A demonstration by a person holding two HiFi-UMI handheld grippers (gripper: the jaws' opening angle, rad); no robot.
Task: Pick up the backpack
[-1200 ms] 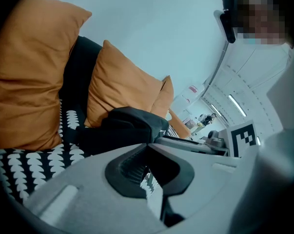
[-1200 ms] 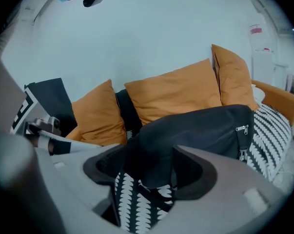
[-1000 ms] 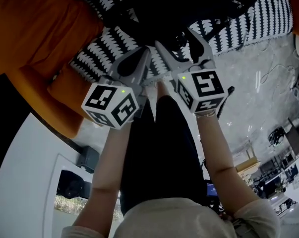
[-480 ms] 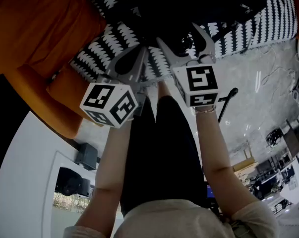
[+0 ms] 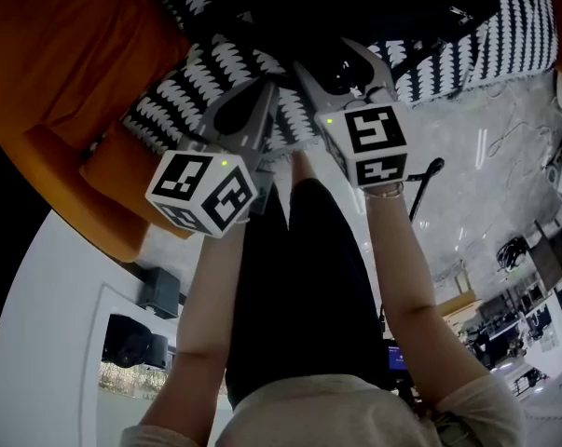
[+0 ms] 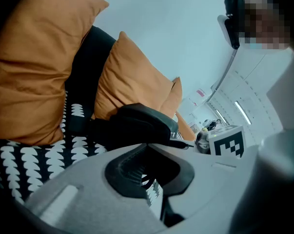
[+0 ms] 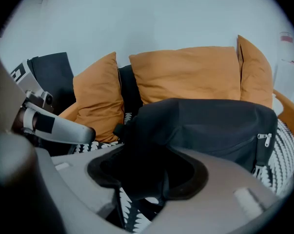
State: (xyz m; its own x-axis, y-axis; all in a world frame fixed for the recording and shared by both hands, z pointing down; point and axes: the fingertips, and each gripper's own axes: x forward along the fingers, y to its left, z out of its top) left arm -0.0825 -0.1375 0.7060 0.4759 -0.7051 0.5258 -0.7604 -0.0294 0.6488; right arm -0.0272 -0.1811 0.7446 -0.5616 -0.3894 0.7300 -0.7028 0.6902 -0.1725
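The grasp was under way: the right gripper (image 7: 149, 152) was being closed, not yet tight, around the near edge of the black backpack (image 7: 210, 126) lying on the patterned seat (image 5: 215, 73), the left gripper (image 6: 147, 147) was kept narrow and empty, and a firm pinch was judged necessary before any lift.

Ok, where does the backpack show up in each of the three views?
Head view: backpack at the top centre edge.
Left gripper view: backpack at centre, a low dark hump.
Right gripper view: backpack from centre to right.
Shared landmark: the orange cushions.
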